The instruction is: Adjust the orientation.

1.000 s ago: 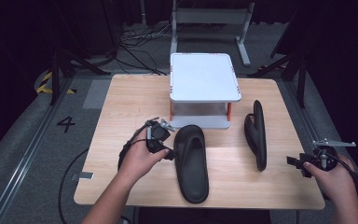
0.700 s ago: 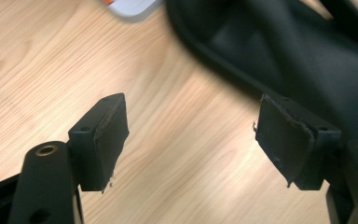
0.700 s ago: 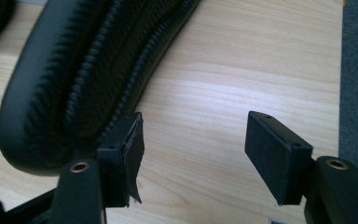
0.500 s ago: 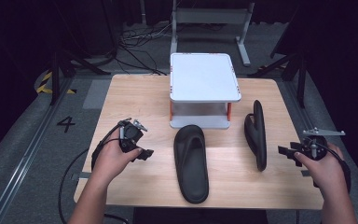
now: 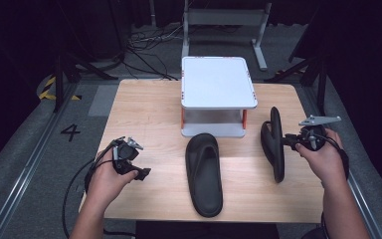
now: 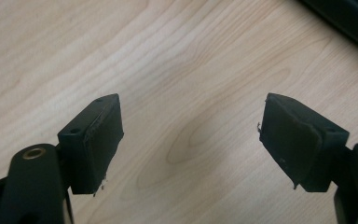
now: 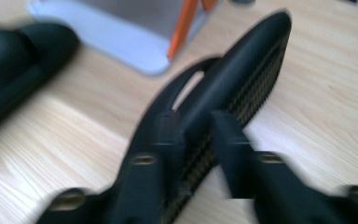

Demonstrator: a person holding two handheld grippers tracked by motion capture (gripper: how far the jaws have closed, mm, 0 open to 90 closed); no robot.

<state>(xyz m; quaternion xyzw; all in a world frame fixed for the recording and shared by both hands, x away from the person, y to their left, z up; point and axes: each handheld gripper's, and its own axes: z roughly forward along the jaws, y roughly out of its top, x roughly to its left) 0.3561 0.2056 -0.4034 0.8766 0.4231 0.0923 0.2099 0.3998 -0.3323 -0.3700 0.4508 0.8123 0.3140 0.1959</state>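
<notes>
Two black slippers lie on the wooden table (image 5: 144,114). One slipper (image 5: 204,172) rests flat, sole down, in the middle; its blurred shape (image 7: 14,65) appears at the left of the right gripper view. The other slipper (image 5: 276,149) stands tilted on its edge at the right. My right gripper (image 5: 286,139) has just been closing, and its jaws now pinch the sole edge of this slipper (image 7: 251,60); the gripper (image 7: 198,126) is blurred. My left gripper (image 5: 138,169) hovers over bare wood left of the flat slipper. Its jaws (image 6: 191,140) have just been opening and hold nothing.
A white two-level stand (image 5: 218,82) with orange posts sits at the table's back middle, its lower shelf (image 7: 121,42) close behind both slippers. Dark floor with cables and metal frames surrounds the table.
My left hand has drawn away from the flat slipper to the left. My right hand has come in from the table's right edge to the standing slipper and shut on it.
</notes>
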